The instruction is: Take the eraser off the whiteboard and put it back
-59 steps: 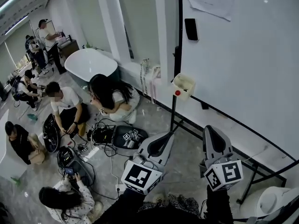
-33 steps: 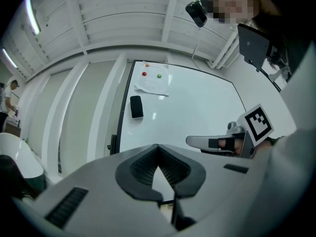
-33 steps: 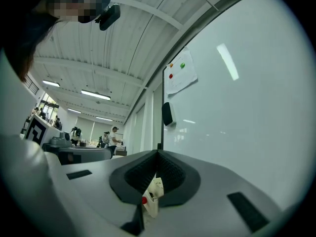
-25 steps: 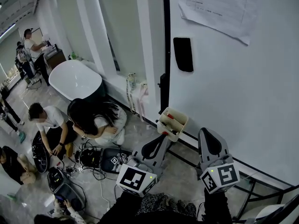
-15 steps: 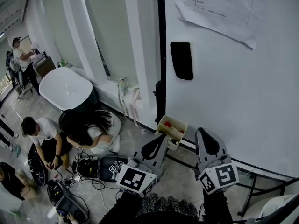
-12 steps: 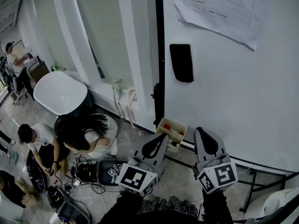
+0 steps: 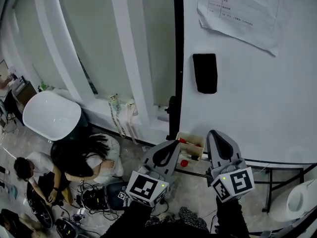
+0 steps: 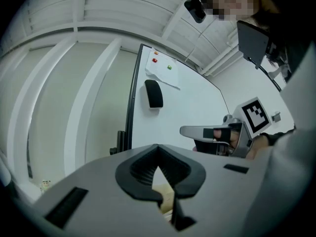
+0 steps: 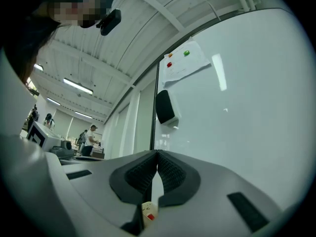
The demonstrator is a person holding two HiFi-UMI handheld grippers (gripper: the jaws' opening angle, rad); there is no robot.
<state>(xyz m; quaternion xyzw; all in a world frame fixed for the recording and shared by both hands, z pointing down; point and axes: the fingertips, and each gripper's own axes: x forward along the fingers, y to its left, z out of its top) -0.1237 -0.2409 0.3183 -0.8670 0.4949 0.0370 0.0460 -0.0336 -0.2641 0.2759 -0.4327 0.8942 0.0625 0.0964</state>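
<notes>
Eraser (image 7: 204,73) is stuck on whiteboard (image 7: 257,113), upper centre of frame, just below-left of paper sheet (image 7: 237,11); not yet taken. Left gripper (image 7: 173,144) and right gripper (image 7: 215,134) sit low in frame, jaws together, nothing betw. them. Judged: carried closed for approach, well short of eraser. Marker tray (image 7: 194,139) at board's lower edge lies betw. grippers and eraser, a likely snag. People (image 7: 84,155) w/ cables on floor, lower left, well apart.
</notes>
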